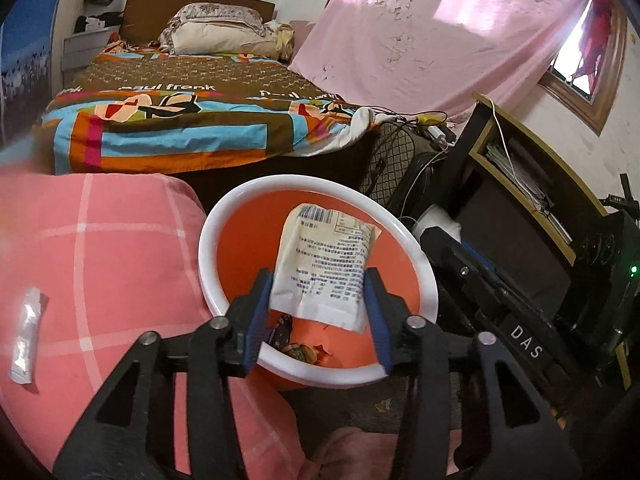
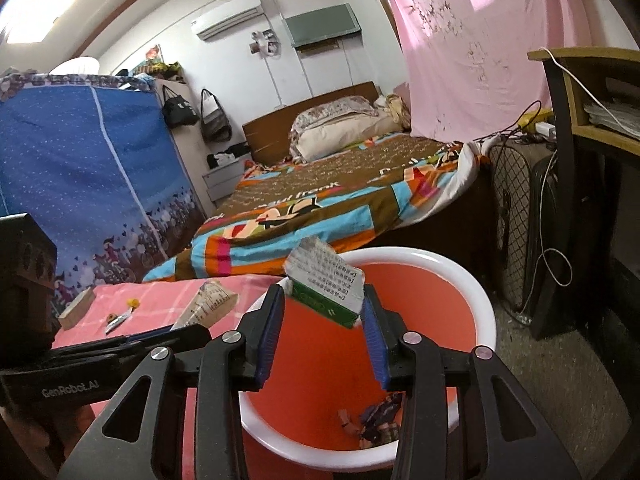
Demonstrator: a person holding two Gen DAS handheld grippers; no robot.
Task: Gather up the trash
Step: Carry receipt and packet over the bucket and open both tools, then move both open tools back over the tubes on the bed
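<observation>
Left gripper: blue ribbed pads flank a flat cream printed sachet, long axis pointing away from us; jaws look slack on it, contact unclear. Right gripper pinches a small green-and-white carton, tilted. We have both directly over the orange bin with its white rim, wrappers at the bottom, so release drops straight in; a crumpled clear wrapper lies left on the pink checked cloth.
</observation>
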